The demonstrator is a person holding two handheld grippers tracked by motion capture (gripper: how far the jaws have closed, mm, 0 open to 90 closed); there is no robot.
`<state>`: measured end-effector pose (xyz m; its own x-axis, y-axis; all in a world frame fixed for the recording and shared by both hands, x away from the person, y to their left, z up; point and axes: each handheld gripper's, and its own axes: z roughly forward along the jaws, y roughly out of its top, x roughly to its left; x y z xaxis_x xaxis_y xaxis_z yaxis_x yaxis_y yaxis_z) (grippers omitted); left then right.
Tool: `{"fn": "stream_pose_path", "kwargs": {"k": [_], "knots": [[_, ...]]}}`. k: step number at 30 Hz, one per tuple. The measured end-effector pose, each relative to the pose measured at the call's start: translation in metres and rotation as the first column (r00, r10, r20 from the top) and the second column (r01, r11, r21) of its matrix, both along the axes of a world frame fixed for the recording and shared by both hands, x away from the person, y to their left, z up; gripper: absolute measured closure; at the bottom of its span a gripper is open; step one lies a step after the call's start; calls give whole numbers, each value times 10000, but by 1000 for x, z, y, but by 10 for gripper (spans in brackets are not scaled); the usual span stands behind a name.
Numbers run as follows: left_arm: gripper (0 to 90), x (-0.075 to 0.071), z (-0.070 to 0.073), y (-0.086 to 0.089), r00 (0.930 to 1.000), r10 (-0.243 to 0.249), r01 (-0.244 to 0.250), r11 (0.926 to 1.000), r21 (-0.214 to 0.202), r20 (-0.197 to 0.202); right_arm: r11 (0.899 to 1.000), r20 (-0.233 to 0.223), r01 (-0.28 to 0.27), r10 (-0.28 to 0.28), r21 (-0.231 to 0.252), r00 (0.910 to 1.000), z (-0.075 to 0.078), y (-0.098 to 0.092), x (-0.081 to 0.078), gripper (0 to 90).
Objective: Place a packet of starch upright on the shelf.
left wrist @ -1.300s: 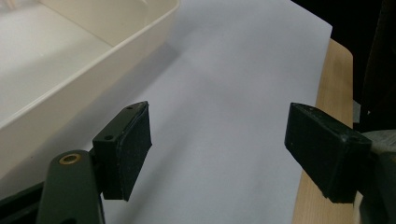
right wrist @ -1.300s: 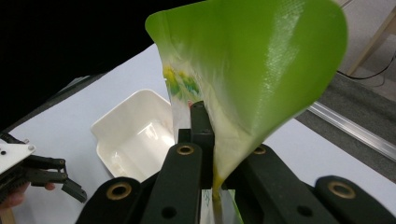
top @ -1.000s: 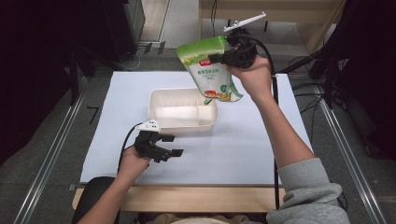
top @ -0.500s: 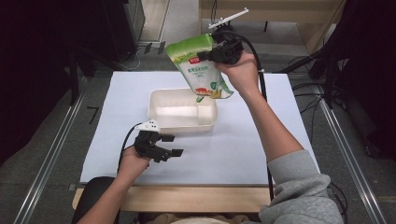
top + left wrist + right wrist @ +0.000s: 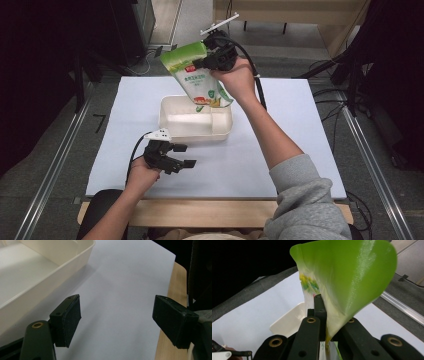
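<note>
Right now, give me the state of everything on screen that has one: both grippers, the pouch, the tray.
Right gripper: shut on the green pouch, raised above the table.
Green pouch: held in the air, tilted, its lower end over the tray; whether it is sealed or opened cannot be told.
White plastic tray: upright on the table, nothing visible inside.
Left gripper: open, holding nothing, low over the white sheet near the tray.

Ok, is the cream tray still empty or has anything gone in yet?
Empty as far as shown: the tray has a bare floor in the high view. The green bag, held in the right tool, hangs tilted over its far side.
</note>
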<state>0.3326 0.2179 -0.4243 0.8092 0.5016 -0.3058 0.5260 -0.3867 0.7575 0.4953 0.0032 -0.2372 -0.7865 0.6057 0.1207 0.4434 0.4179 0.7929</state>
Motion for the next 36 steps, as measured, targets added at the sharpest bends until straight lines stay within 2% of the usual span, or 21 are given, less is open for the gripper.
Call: {"fn": "stream_pose_path", "kwargs": {"k": [13,14,17,21,23,28,36], "knots": [[235,0,0,1,10000,-9,9,10000,-77,-46,9986,-294,-508,503,-172,9983,-23,53,2,900],[235,0,0,1,10000,-12,11,10000,-81,-41,9982,-371,-585,580,-150,9976,-27,61,2,900],[235,0,0,1,10000,14,-14,9999,-110,-33,9980,-428,-623,618,-93,9972,-31,67,2,900],[235,0,1,1,10000,2,-2,10000,-65,-17,9978,-525,-642,648,135,9965,-47,77,5,900],[235,0,1,1,10000,-6,6,10000,-59,-18,9982,-598,-544,558,256,9967,-59,80,7,900],[235,0,1,2,10000,-38,38,10000,-41,3,9991,-895,-417,424,96,9951,-83,77,17,899],[235,0,0,0,10000,-56,55,10000,-65,-35,9994,-938,-333,341,100,9950,-95,59,28,894]]}}
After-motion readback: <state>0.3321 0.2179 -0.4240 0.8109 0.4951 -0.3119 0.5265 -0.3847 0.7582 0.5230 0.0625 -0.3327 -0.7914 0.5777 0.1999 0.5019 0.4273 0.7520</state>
